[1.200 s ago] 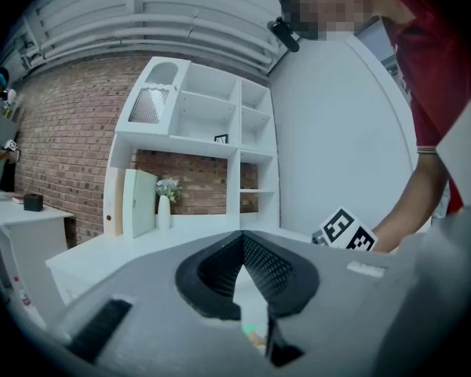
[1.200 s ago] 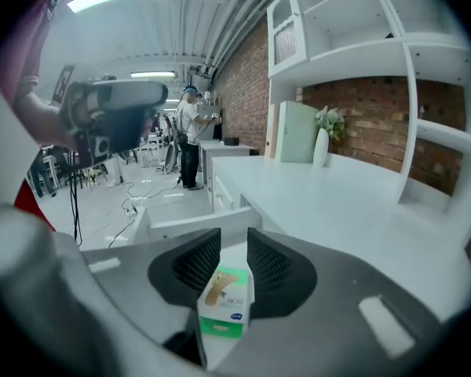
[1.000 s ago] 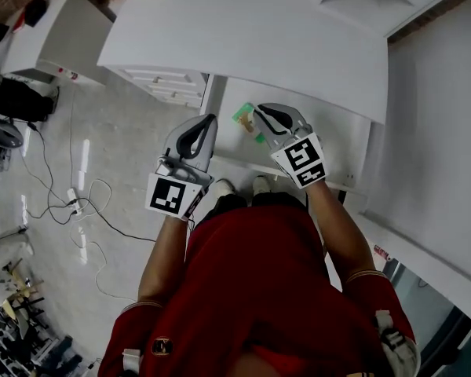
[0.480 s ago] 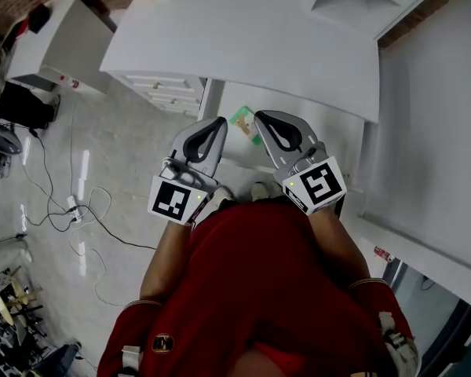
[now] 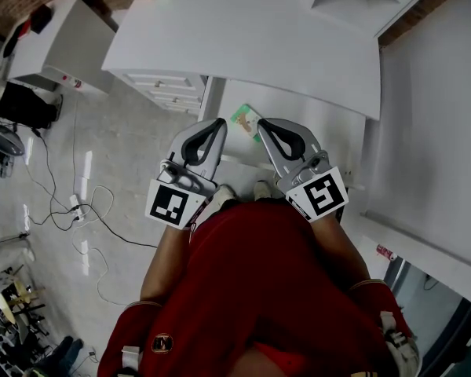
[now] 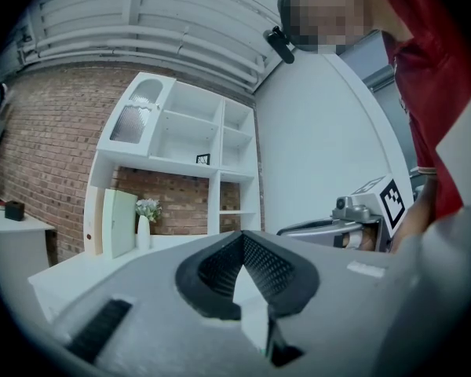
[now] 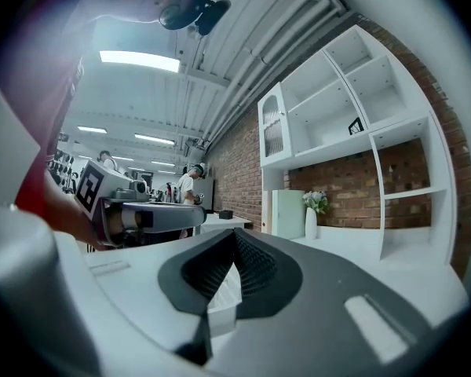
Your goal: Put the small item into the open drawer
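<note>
A small green item lies flat in the open white drawer, near its left end, under the edge of the white desk top. My right gripper hovers just right of the item, apart from it, jaws shut and empty. My left gripper hangs just left of the drawer, also shut with nothing in it. In the left gripper view the left gripper points level at the room, with the right gripper beside it. The right gripper view shows the right gripper closed.
A white cabinet with closed drawers stands left of the open drawer. Cables and a power strip lie on the floor at left. A white shelf unit with a vase stands ahead against a brick wall. A white wall runs on the right.
My right gripper has drawn back toward the body, off the green item, which now lies uncovered in the drawer. The left gripper has barely moved.
</note>
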`<state>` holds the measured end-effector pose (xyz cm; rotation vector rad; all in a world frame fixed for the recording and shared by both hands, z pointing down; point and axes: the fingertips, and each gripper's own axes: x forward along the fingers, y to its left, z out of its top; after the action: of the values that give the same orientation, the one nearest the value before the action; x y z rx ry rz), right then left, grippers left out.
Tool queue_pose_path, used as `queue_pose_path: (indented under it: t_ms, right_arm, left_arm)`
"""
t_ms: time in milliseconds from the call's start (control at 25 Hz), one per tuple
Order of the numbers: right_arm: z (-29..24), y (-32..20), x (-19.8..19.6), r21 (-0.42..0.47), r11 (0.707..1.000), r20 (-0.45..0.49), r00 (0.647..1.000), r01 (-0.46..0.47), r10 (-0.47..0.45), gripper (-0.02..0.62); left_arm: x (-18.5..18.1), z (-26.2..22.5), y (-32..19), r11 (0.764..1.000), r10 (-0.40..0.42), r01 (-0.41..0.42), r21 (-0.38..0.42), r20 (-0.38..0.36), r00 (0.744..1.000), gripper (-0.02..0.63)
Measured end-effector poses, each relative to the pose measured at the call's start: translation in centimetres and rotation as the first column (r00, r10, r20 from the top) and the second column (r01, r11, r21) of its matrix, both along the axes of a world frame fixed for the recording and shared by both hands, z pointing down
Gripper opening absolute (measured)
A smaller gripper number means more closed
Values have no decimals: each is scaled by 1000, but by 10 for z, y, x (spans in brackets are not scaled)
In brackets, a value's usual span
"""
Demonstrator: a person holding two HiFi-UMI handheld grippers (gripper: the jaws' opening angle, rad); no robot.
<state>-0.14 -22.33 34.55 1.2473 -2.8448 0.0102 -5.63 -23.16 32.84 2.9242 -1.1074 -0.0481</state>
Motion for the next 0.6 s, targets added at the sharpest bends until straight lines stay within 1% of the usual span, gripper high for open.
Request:
queue_pose_path:
  t_ms: [400, 600]
  right_arm:
    - [-5, 2, 1, 21, 1000, 9, 1000, -8, 8, 11]
    - [0, 1, 3, 12, 1000, -13, 1000, -8, 8, 11]
  left_arm:
    - [-1, 1, 3, 1000, 2, -2, -1, 5, 1000, 0]
    - [0, 0, 0, 1000, 6, -6, 0, 5, 1000, 0]
